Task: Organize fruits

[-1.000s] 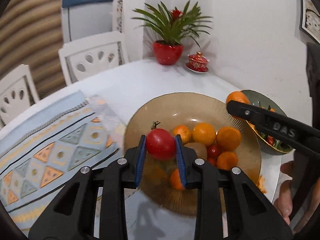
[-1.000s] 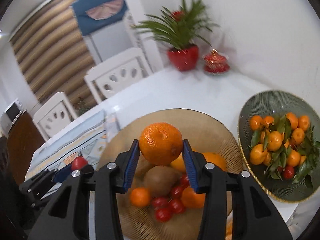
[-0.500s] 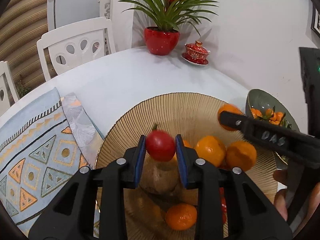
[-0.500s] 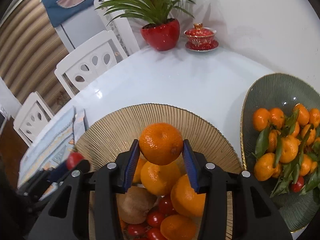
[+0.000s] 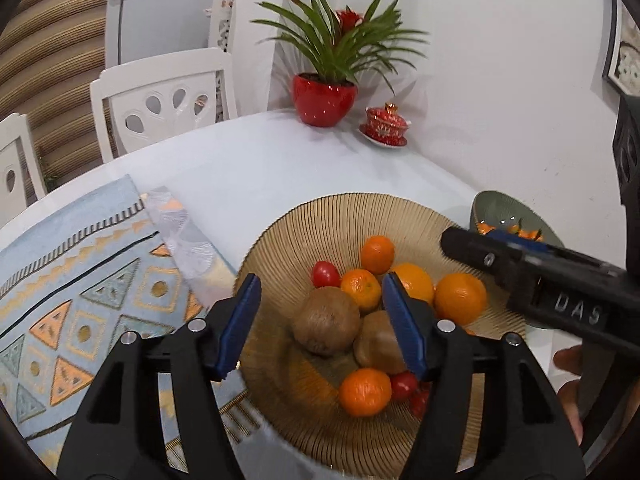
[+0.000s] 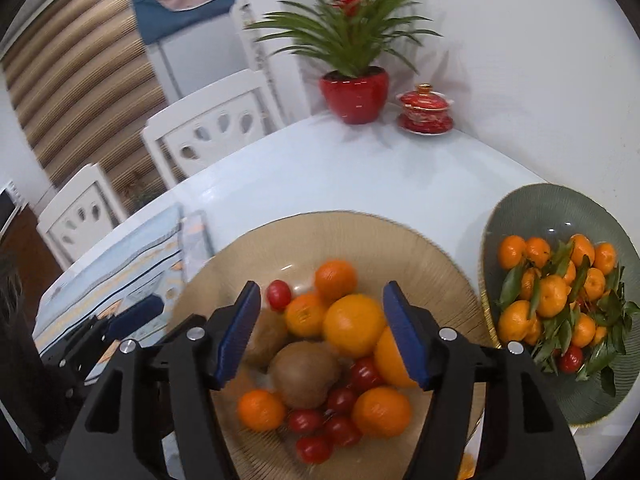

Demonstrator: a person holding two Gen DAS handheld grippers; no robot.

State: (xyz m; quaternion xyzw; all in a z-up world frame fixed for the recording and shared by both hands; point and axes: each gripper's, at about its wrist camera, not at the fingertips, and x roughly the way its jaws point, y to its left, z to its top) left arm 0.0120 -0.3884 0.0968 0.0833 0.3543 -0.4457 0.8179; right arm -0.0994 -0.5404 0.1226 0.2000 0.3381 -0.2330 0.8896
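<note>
- both grippers have let go since half a second ago: the left gripper (image 5: 320,320) no longer clamps the red tomato and the right gripper (image 6: 322,330) no longer clamps the orange; each now hangs with its blue pads spread wide and nothing between them.
- that tomato (image 5: 325,274) now lies in the amber ribbed bowl (image 5: 360,212), at the far left of the fruit heap, just beside a small mandarin (image 5: 361,289); its stem end cannot be made out.
- the large orange (image 6: 354,324) sits on top of the heap, touching the mandarin to its left; it is round, so no long axis shows.
- two kiwis lie in the middle of the bowl; the nearer-left kiwi (image 5: 326,320) lies with its long axis roughly left to right in the left wrist view, the other is partly hidden behind the left gripper's right finger.
- the left wrist view shows the right gripper from the side, reaching in over the bowl's right rim, with part of a hand (image 5: 568,364) below it.
- only the right wrist view shows the green bowl (image 6: 560,204) in full, on the white table (image 6: 320,176) just right of the amber bowl, filled with leafy mandarins (image 6: 552,292), and a cluster of cherry tomatoes (image 6: 340,412) at the near side of the heap.
- the patterned placemat (image 5: 80,280) lies left of the amber bowl, its edge touching or under the rim.
</note>
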